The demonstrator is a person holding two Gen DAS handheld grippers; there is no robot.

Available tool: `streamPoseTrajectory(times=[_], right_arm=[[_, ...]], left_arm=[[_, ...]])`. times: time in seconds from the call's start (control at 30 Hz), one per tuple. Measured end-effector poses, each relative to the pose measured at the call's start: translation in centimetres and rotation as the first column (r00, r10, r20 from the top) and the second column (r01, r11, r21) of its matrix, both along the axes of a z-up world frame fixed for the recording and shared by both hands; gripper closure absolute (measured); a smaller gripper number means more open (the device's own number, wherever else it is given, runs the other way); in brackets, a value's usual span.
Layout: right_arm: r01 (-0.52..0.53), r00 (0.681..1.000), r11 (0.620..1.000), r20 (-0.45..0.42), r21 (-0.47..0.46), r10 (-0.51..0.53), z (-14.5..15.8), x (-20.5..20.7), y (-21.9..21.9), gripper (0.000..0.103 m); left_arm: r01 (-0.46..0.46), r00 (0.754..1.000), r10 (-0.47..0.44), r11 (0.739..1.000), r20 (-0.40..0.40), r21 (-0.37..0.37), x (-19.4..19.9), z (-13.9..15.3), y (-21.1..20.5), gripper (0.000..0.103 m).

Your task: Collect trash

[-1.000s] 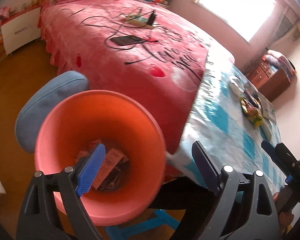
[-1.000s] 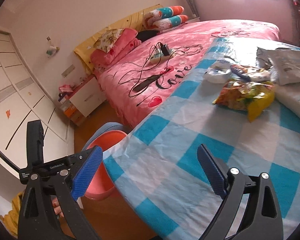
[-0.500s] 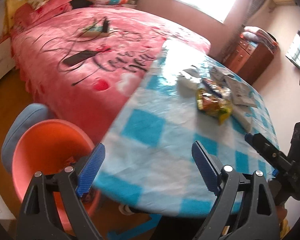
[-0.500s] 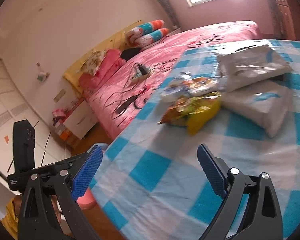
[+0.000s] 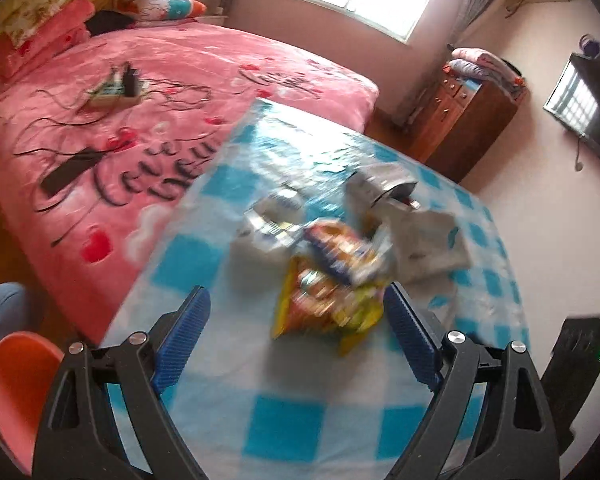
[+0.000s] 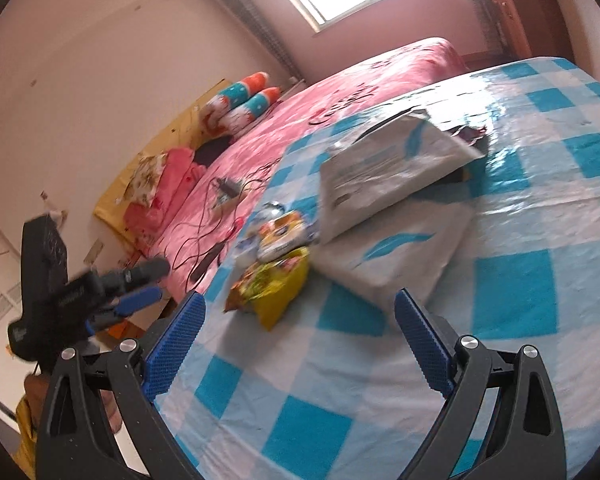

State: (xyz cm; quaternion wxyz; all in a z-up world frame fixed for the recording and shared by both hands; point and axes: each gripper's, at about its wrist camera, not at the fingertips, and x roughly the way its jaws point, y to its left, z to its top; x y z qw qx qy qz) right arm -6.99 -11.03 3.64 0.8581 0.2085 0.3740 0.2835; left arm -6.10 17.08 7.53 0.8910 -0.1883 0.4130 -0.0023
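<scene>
Both your left gripper [image 5: 296, 320] and right gripper [image 6: 300, 332] gape empty; a careless pinch on the snack bag [image 5: 324, 304] may drag neighbouring wrappers [image 5: 268, 226].

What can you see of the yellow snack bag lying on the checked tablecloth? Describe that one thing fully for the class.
The yellow snack bag is a crinkled, glossy packet that looks like foil or plastic, yellow with orange and red print. It lies flat and crumpled on the blue and white checked tablecloth, not upright. A smaller orange and blue wrapper rests against its far end, with white packages just beyond. Neither hand-held gripper touches it. Motion blur hides the lettering.
</scene>
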Motion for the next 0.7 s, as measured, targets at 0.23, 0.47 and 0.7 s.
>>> streamPoseTrajectory(times=[0.23,0.47,0.7], right_arm=[[0.057,0.998,0.998,-0.028,0.022,-0.056,-0.5,1.8,-2.3,0.009],[0.061,0.998,0.998,-0.032,0.028,-0.06,-0.7,2.2,-3.7,0.009],[0.054,0.998,0.998,-0.046,0.032,-0.052,-1.2,2.7,-3.6,0.009]], left_arm=[[-0.013,0.993,0.001,0.994,-0.114,-0.108,5.0,-2.3,-2.3,0.014],[-0.046,0.985,0.028,0.994,-0.169,-0.103,8.7,-4.3,-3.7,0.014],[-0.064,0.979,0.052,0.996,-0.199,-0.055,11.1,-5.5,-4.5,0.015]])
